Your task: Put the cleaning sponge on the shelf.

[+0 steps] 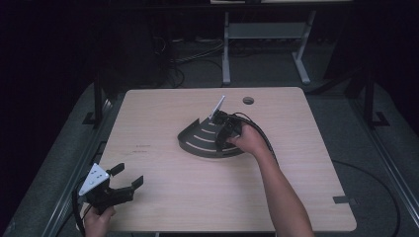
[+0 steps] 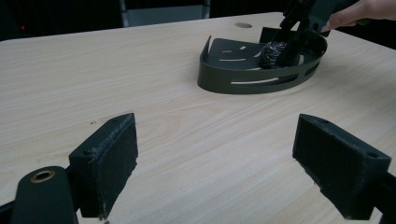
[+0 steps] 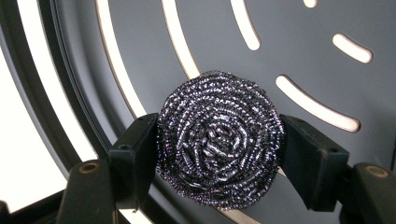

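Steel wool scourer (image 3: 219, 140), coiled and shiny, sits squeezed between the two black pads of the right tool (image 3: 219, 149), whose jaws stand narrowly apart and press on it from both sides. It hangs just above or on the floor of a dark, fan-shaped slotted tray (image 1: 197, 143); whether it touches that floor I cannot tell. In the left gripper view the scourer (image 2: 273, 53) shows inside the tray (image 2: 243, 77), near its far wall, with the right tool (image 2: 299, 28) coming down onto it from above. The tray lies on the pale wooden bench (image 1: 173, 192), a little beyond its middle. The left tool (image 1: 121, 185) rests near the front left corner of the bench, well apart from the tray, its jaws spread wide with nothing between them.
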Available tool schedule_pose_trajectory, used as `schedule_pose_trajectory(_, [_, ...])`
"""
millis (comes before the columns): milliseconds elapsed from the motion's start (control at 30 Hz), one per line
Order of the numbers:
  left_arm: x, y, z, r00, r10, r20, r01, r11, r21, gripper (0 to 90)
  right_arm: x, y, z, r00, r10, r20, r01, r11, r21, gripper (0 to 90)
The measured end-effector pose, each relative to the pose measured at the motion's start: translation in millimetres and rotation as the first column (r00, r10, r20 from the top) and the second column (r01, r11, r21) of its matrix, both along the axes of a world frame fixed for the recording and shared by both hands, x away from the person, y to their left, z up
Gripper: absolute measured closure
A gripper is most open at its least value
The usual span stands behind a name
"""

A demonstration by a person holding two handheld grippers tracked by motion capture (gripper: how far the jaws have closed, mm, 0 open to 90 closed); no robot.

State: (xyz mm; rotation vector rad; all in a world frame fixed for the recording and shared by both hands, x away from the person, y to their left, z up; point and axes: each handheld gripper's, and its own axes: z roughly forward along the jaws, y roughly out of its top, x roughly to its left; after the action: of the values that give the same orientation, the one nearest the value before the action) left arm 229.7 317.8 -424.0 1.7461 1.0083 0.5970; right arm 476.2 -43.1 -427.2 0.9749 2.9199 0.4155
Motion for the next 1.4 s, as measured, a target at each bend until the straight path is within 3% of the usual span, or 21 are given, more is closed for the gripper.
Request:
schedule_pose_trajectory(533, [0.0, -1.3, 0.0, 1.0000, 0.000, -0.002, 0.000, 1.0000, 0.001, 13.3, 0.7, -5.3, 1.5, 0.9999, -0.011, -0.007, 0.011, 1.000, 0.002, 28.0])
schedule_pose_trajectory(1400, [-0.1, -1.2, -0.9, 1.0000, -0.002, -0.004, 0.002, 1.0000, 0.004, 13.3, -9.1, -17.5, 25.3, 0.9995, -0.018, 0.026, 0.017, 0.999, 0.047, 17.9])
